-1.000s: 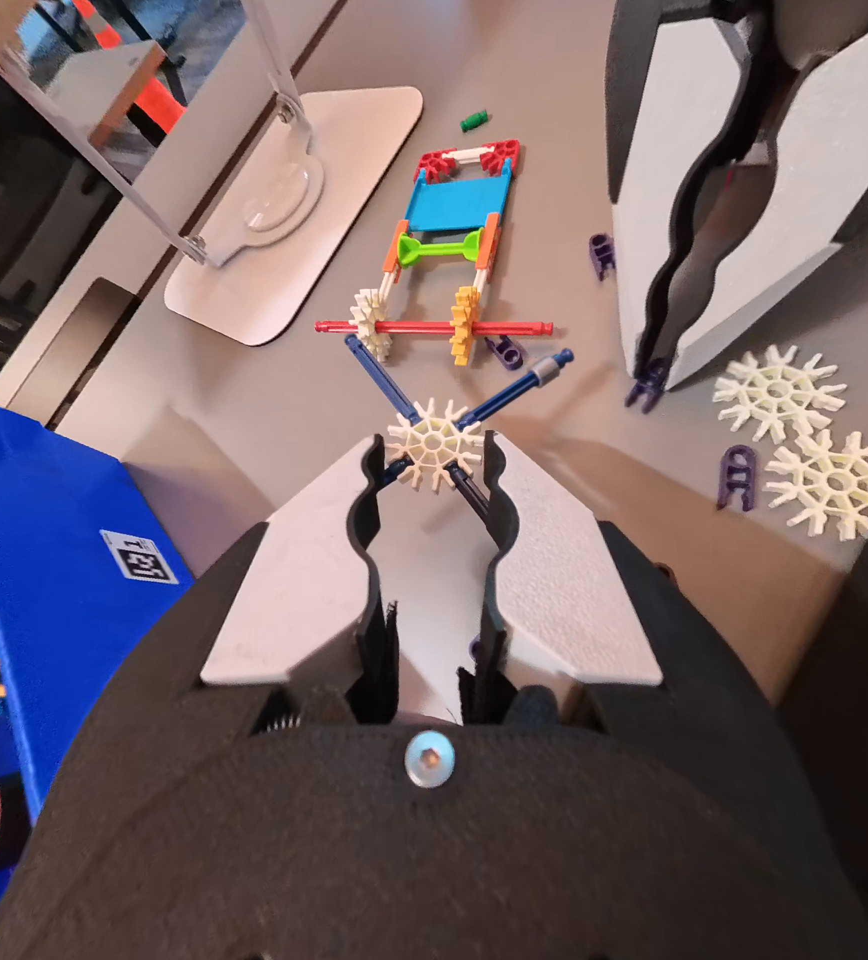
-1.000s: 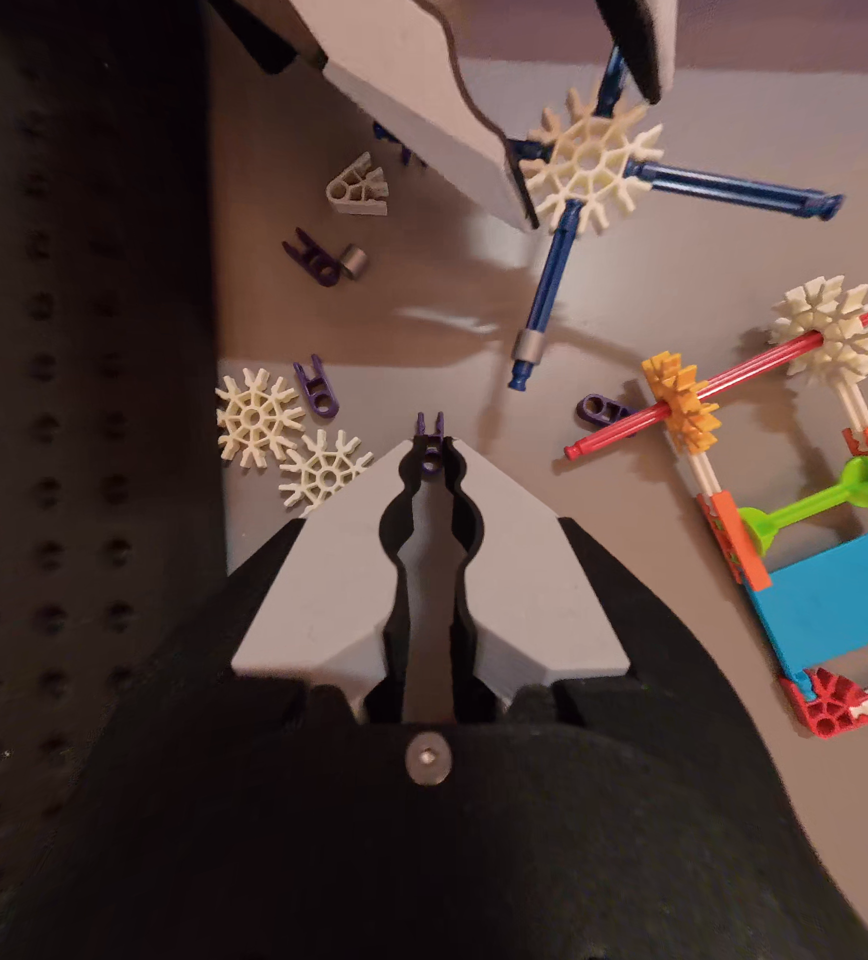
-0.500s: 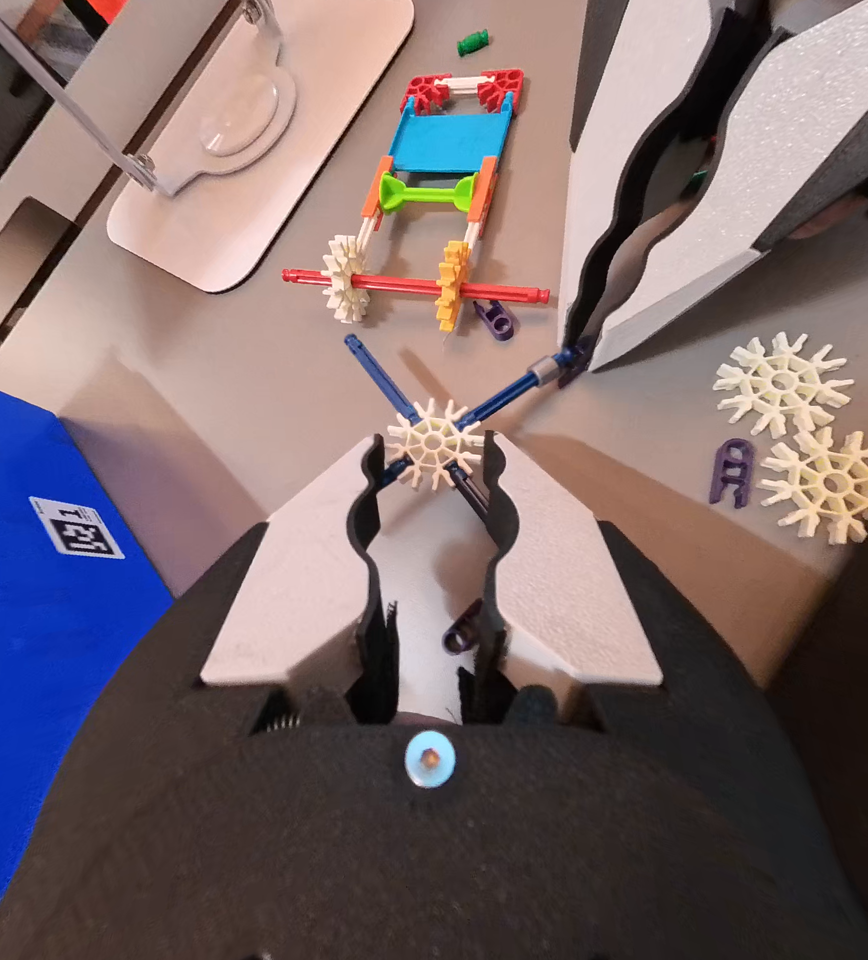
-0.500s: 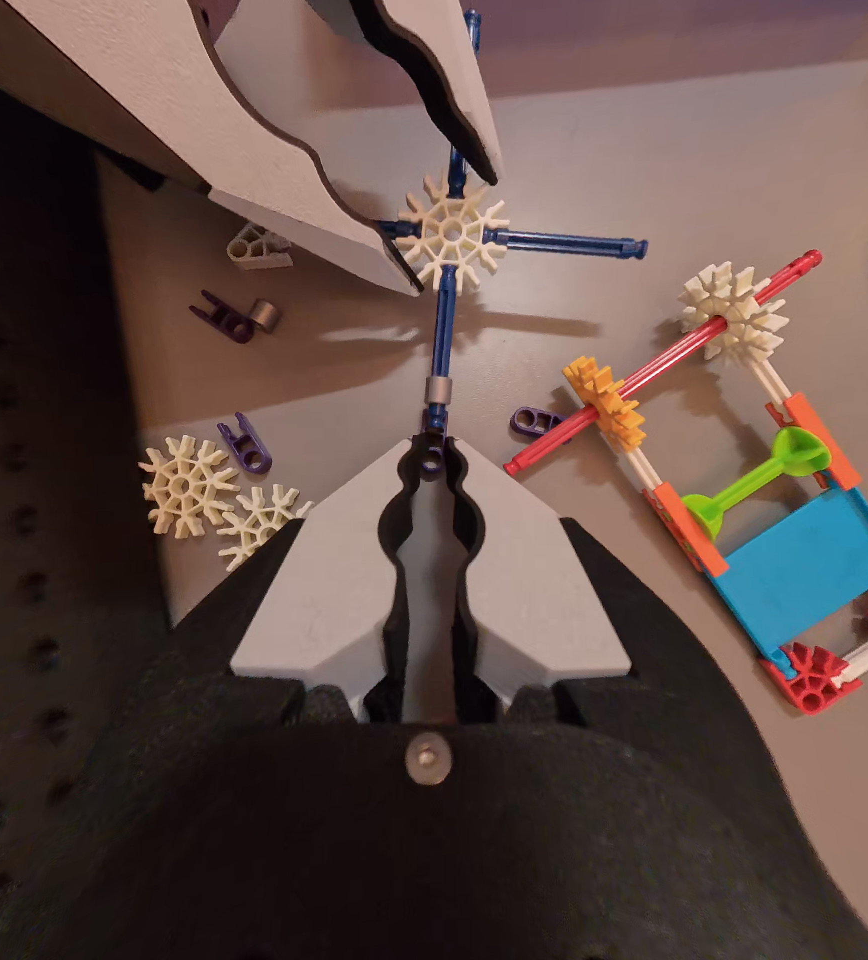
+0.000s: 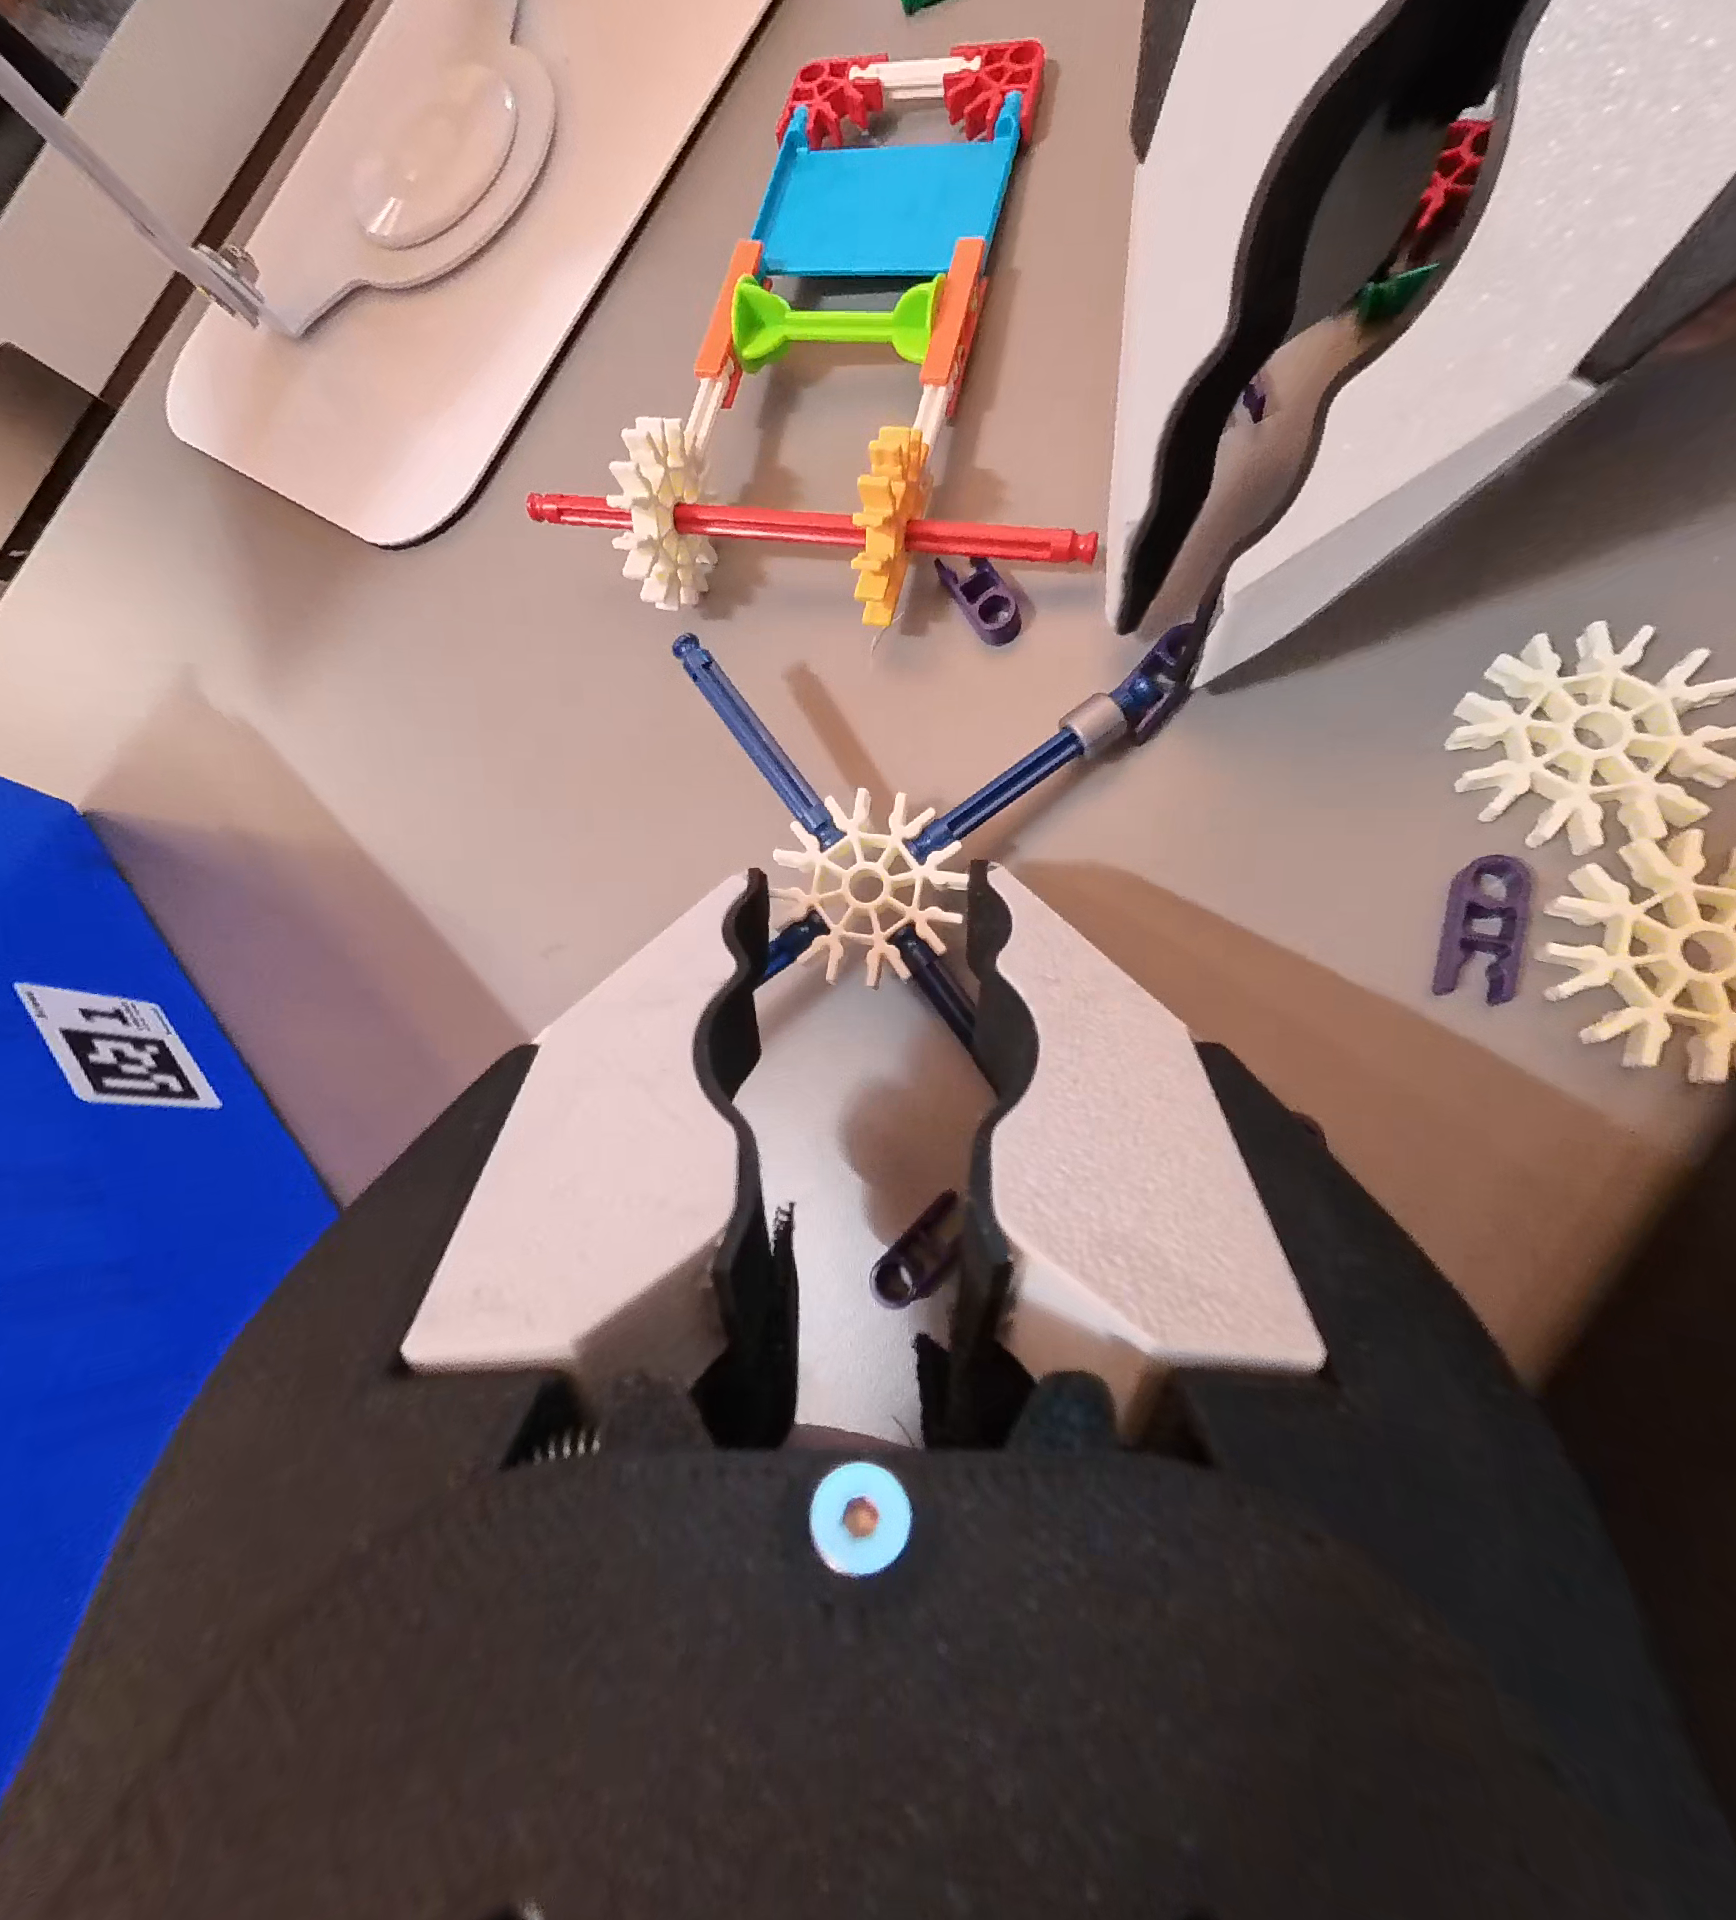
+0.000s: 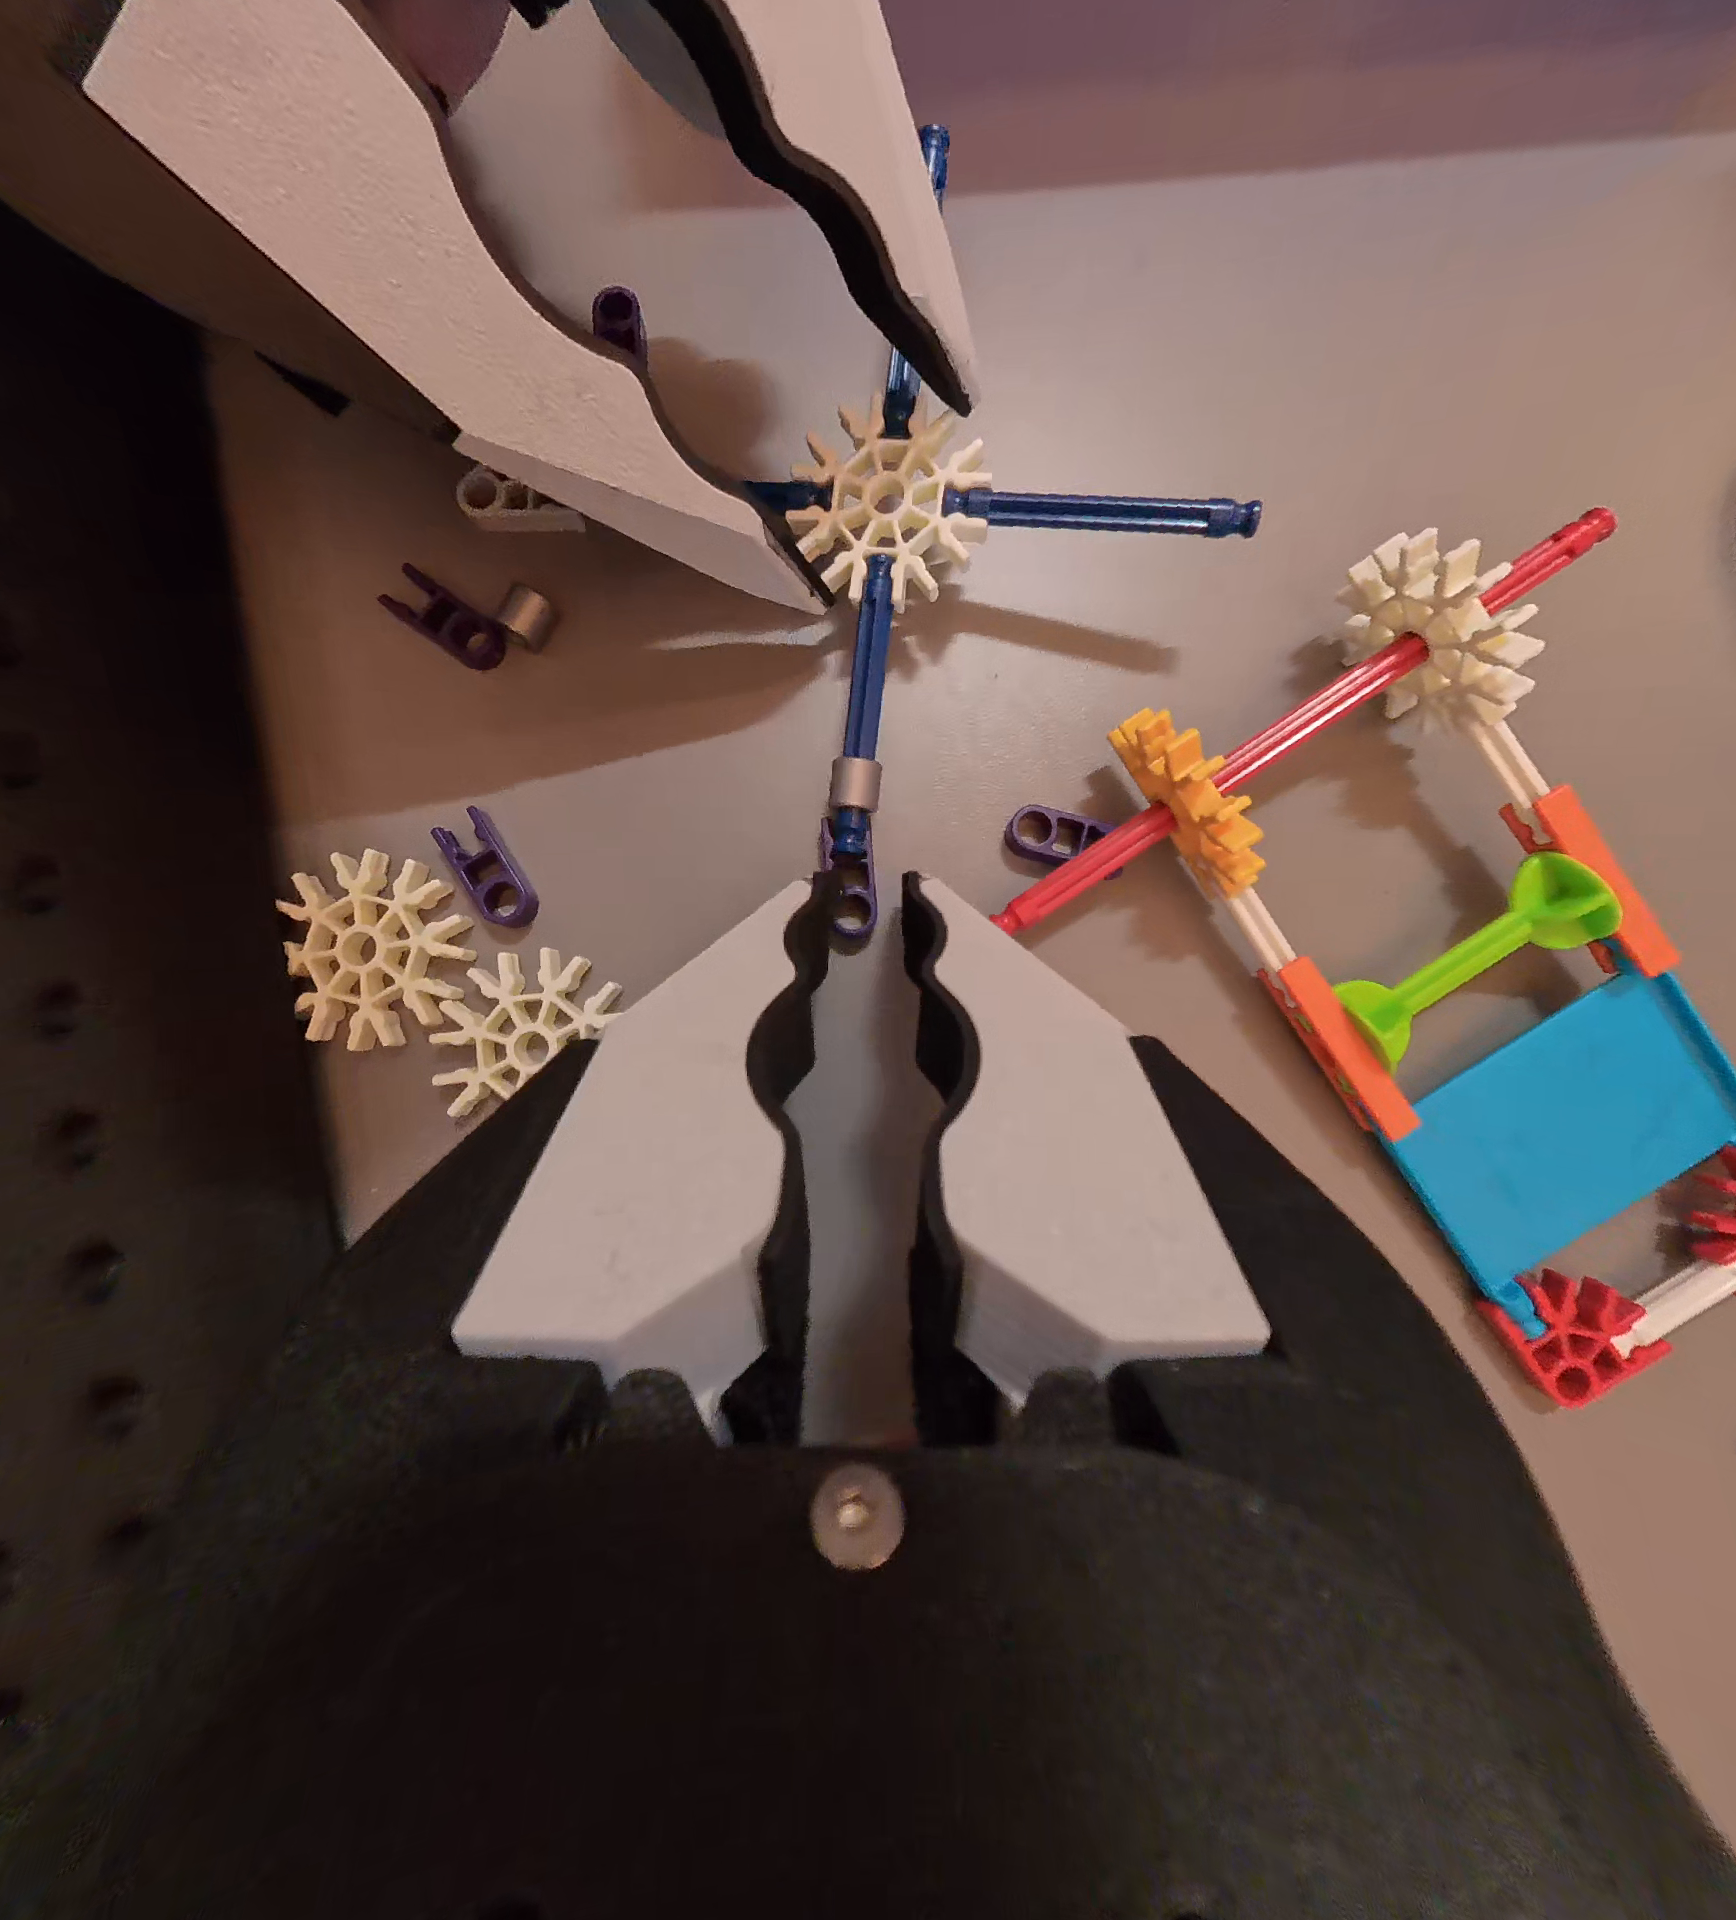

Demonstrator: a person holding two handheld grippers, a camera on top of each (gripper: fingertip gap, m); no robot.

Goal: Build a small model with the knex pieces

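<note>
Pinching the cream snowflake hub point(image 5: 869, 902) by its spoke tips, just over the table point(image 5: 490, 707), with the left gripper point(image 5: 864, 896) closed on it; could swivel in so thin a hold. Holding the right gripper point(image 6: 864, 899) slightly parted about the purple clip point(image 6: 849, 902) at the blue rod's point(image 6: 869, 665) end; might slip off if only half seated.

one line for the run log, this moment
left tongs: shut on white snowflake connector | right tongs: open, tips around purple clip on blue rod end | nearby: toy frame
</note>
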